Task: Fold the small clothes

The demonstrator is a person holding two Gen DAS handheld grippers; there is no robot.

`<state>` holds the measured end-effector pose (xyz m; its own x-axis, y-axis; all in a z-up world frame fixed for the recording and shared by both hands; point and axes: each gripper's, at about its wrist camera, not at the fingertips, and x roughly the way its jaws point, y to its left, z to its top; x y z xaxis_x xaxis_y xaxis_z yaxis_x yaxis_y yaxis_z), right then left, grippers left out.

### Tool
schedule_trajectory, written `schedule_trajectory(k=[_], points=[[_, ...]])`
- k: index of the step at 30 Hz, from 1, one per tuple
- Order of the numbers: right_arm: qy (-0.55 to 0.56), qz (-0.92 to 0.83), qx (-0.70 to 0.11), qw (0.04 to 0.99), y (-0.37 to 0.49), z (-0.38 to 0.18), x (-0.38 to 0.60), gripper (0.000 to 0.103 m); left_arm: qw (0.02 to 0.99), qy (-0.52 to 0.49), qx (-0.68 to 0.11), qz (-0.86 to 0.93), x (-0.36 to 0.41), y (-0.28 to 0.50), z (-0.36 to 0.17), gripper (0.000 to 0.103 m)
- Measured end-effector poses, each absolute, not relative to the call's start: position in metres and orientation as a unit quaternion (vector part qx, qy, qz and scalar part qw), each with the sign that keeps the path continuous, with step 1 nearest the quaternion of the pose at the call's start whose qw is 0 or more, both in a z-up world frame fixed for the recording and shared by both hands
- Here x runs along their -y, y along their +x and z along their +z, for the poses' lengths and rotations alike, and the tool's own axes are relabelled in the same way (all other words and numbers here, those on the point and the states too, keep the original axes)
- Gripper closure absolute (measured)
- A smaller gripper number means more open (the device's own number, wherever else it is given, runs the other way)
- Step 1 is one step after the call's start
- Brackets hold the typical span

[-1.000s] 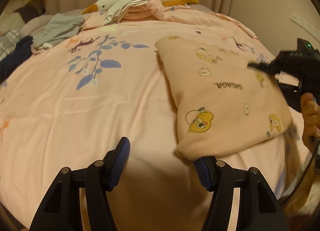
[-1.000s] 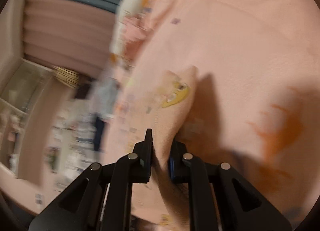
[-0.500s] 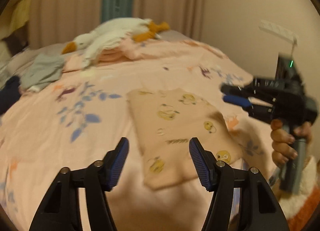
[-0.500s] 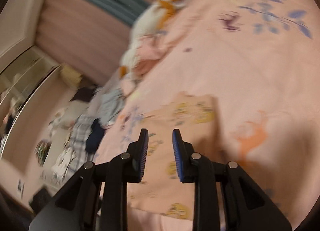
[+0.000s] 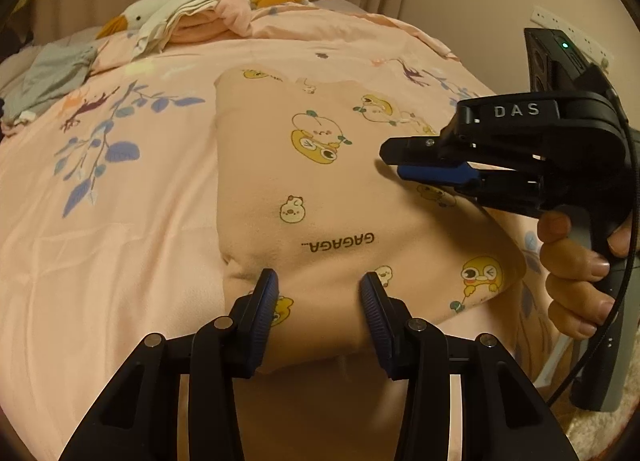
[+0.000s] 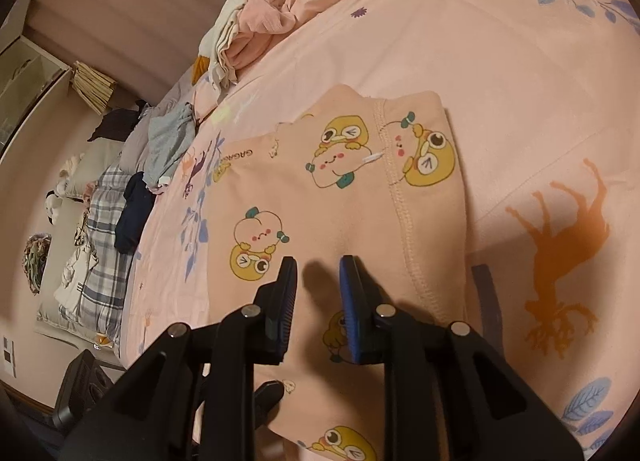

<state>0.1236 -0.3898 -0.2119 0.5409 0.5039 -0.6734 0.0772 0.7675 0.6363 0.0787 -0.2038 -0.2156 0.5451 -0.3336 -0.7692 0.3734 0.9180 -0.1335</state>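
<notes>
Grippers number two: left gripper (image 5: 320, 281), jaws just closing, straddles one folded peach garment (image 5: 320, 181) ungripped; right gripper (image 6: 318, 265), narrowly parted, holds nothing.

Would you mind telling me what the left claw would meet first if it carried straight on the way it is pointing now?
Most likely the folded peach garment: the left claw points down at its near edge, jaws parted with nothing pinched between them. How close the tips already are is hard to judge; the garment lies on the bedspread.
</notes>
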Motion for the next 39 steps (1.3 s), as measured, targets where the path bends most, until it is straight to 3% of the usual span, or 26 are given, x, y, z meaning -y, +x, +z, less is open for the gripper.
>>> schedule_trajectory(k=[17, 20, 24, 28, 32, 34, 37, 39], points=[[0.302, 0.133, -0.443, 0.834, 0.111, -0.207, 0.384, 0.082, 0.889, 0.026, -0.404, -0.213, 0.201, 0.069, -0.215, 0.057], [0.327, 0.127, -0.434, 0.830, 0.099, -0.201, 0.393, 0.081, 0.899, 0.045, -0.382, -0.212, 0.201, 0.068, -0.199, 0.057], [0.313, 0.144, -0.412, 0.843, 0.076, -0.185, 0.402, 0.072, 0.912, -0.012, -0.348, -0.217, 0.188, 0.089, -0.159, 0.057], [0.258, 0.131, -0.403, 0.868, 0.061, -0.178, 0.400, 0.065, 0.902, -0.032, -0.378, -0.206, 0.192, 0.149, -0.154, 0.057], [0.206, 0.128, -0.448, 0.860, 0.065, -0.195, 0.387, 0.064, 0.870, -0.019, -0.450, -0.201, 0.204, 0.192, -0.189, 0.057], [0.151, 0.108, -0.463, 0.867, 0.067, -0.204, 0.375, 0.063, 0.872, -0.005, -0.445, -0.201, 0.205, 0.193, -0.205, 0.054], [0.098, 0.097, -0.451, 0.882, 0.068, -0.210, 0.356, 0.046, 0.885, 0.023, -0.421, -0.200, 0.208, 0.183, -0.210, 0.049], [0.086, 0.099, -0.444, 0.886, 0.070, -0.211, 0.342, 0.019, 0.878, 0.012, -0.436, -0.196, 0.206, 0.184, -0.209, 0.046]])
